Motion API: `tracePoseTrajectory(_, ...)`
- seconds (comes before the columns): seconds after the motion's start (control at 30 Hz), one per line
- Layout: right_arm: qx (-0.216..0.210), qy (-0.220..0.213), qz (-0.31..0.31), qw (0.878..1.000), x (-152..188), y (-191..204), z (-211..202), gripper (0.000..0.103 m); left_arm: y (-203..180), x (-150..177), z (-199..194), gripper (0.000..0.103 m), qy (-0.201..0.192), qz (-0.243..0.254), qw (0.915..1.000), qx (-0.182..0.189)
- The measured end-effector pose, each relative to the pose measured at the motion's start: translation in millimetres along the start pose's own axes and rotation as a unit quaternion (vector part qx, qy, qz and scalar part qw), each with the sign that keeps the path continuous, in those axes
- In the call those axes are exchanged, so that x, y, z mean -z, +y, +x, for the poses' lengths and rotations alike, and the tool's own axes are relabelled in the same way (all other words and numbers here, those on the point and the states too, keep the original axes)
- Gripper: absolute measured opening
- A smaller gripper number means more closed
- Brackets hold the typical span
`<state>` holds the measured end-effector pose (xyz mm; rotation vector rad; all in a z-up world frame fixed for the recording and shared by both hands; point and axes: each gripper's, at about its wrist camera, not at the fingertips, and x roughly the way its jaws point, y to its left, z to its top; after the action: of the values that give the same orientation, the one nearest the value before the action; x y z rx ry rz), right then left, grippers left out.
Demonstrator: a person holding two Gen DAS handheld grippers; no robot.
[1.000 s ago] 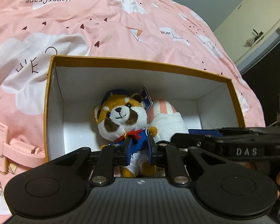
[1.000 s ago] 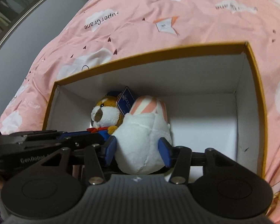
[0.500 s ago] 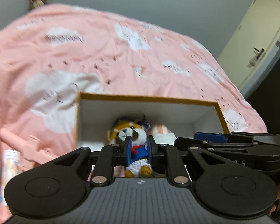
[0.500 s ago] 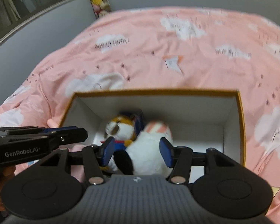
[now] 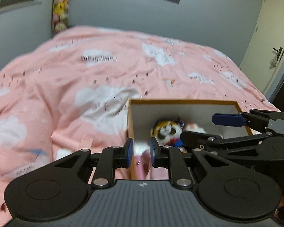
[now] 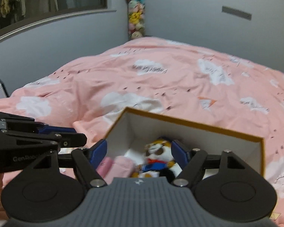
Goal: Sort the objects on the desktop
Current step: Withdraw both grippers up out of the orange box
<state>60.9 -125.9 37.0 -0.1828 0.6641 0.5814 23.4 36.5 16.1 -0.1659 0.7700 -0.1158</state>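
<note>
Both toys down in the box (image 6: 195,125), plush fox (image 6: 157,151) face-up. Left gripper (image 5: 140,152) slightly parted, right gripper (image 6: 140,152) spread wide, both empty above it.

Box (image 6: 198,126) top open; fox plush (image 6: 157,157) occupies floor.

Dim indoor light, heavy motion blur, fisheye bending at edges, soft shadows

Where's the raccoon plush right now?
The raccoon plush lies inside the gold-rimmed box on the pink bedspread, seen between the right gripper's open jaws.
</note>
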Motion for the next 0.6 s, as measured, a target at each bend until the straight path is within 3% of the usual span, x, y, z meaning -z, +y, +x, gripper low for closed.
tracePoseTrajectory(0.2,-0.031,0.025,-0.019,0.999,-9.8,24.8,10.7,0.075,55.3,0.3,-18.1,0.022,0.044,-0.037,0.9982,0.016)
tracePoseTrajectory(0.27,-0.033,0.028,-0.041,0.998,-15.1,35.2,15.7,0.073,74.5,-5.1,-24.0,0.022,0.054,-0.042,0.9977,0.002)
tracePoseTrajectory(0.4,-0.041,0.041,-0.087,0.995,-24.9,56.7,29.6,0.053,108.0,-15.3,-28.8,0.023,0.076,-0.047,0.9952,-0.041)
tracePoseTrajectory(0.6,-0.09,0.075,-0.161,0.98,-22.7,101.8,59.4,0.053,142.8,-14.7,-34.1,0.023,0.098,-0.035,0.9899,-0.096)
